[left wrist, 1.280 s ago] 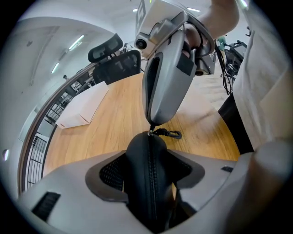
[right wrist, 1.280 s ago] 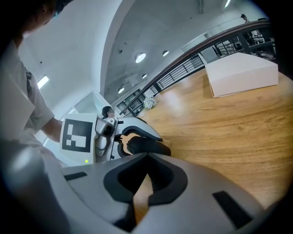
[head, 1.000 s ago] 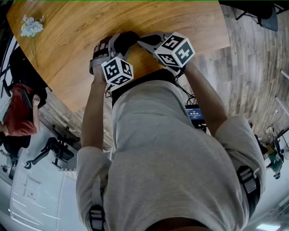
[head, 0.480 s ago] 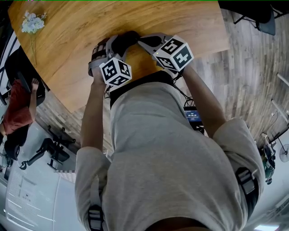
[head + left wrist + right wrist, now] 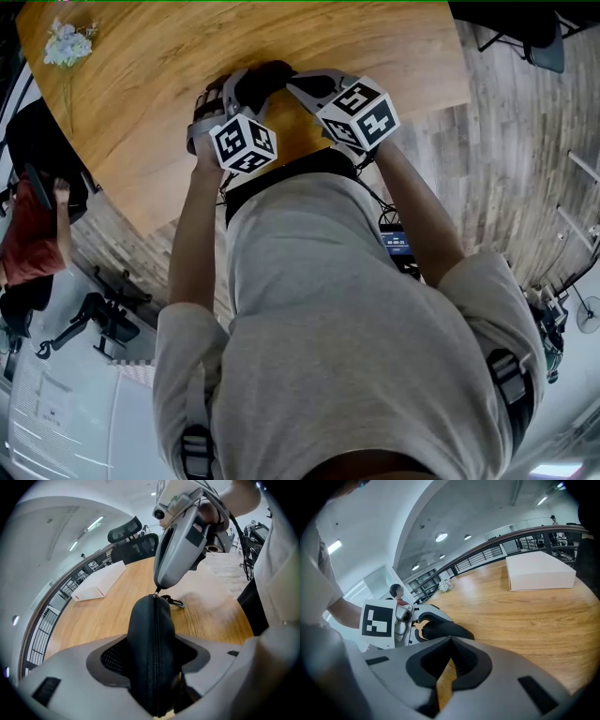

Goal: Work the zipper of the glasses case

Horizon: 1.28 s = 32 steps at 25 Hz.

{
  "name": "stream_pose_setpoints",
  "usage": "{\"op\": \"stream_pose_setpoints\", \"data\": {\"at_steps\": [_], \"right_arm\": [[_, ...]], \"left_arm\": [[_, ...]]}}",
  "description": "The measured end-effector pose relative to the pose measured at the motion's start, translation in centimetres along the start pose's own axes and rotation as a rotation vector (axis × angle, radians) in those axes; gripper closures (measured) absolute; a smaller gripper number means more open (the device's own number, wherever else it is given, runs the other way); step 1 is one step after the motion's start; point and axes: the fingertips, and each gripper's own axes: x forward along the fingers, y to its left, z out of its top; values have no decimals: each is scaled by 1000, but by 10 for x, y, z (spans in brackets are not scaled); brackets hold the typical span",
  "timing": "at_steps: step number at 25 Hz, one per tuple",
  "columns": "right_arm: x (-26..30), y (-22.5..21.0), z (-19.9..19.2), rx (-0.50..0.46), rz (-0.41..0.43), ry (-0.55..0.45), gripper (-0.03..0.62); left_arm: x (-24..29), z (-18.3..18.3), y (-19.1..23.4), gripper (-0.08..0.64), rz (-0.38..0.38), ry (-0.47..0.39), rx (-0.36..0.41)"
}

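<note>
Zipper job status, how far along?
Done: left gripper clamps the glasses case. In hand: right gripper is pinched shut at the case's far end, where the zipper ends; the pull itself can't be made out. Left: zipper looks closed along its whole visible run, so the sliding remains.

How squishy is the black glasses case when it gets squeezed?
Probably not very squishy. The glasses case looks rounded and undented where the left gripper clamps it, so its shell is likely fairly stiff. Its matte, fabric-like surface looks grippy rather than slippery, so it should not slide out easily.
</note>
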Motion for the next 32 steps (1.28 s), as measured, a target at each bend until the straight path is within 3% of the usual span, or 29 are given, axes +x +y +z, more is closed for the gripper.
{"op": "stream_pose_setpoints", "data": {"at_steps": [7, 13, 32], "right_arm": [[-1, -6, 6, -17, -26, 10, 568], [-1, -10, 7, -20, -50, 23, 568], [4, 9, 24, -77, -132, -18, 568]], "left_arm": [[-18, -23, 10, 281, 77, -65, -72], [-21, -35, 12, 281, 106, -105, -56], [-28, -31, 21, 281, 127, -54, -160]]}}
